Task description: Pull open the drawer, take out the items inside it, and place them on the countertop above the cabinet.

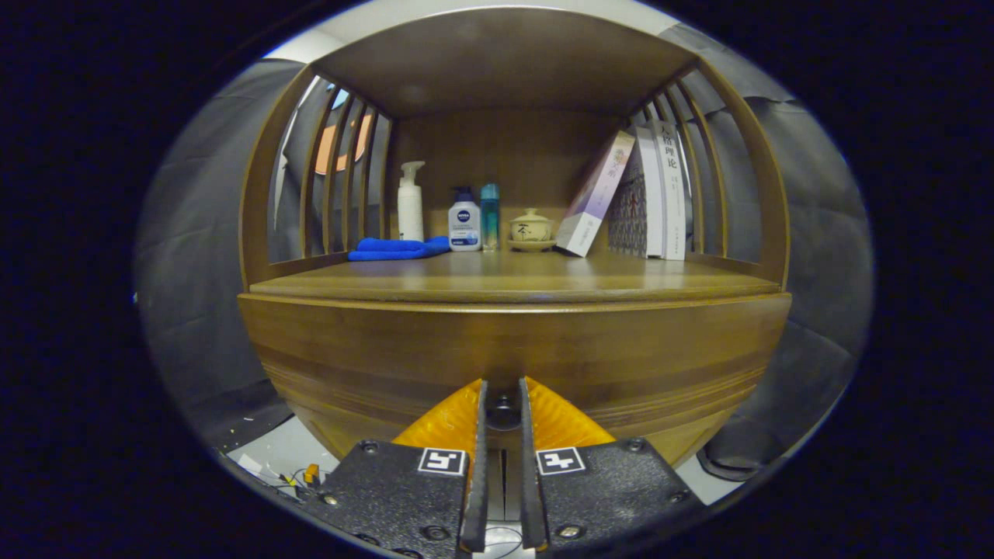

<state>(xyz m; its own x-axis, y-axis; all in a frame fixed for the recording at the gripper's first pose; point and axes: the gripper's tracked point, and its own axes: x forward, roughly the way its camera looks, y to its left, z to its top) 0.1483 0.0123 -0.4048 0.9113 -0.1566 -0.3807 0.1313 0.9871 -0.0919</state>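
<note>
While the claw (503, 404) sits nearly closed, its two fingers press on either side of the dark round drawer knob (503, 411) caught between their tips, on the wooden drawer front (512, 353), which looks closed. Above and beyond the fingers lies the countertop (512, 283). At its back, ahead and left of the claw, are a folded blue cloth (397, 248), a white pump bottle (410, 203), a lotion bottle (464, 221) and a teal bottle (490, 216); straight ahead a lidded cup (532, 227); to the right, leaning books (644, 194)
</note>
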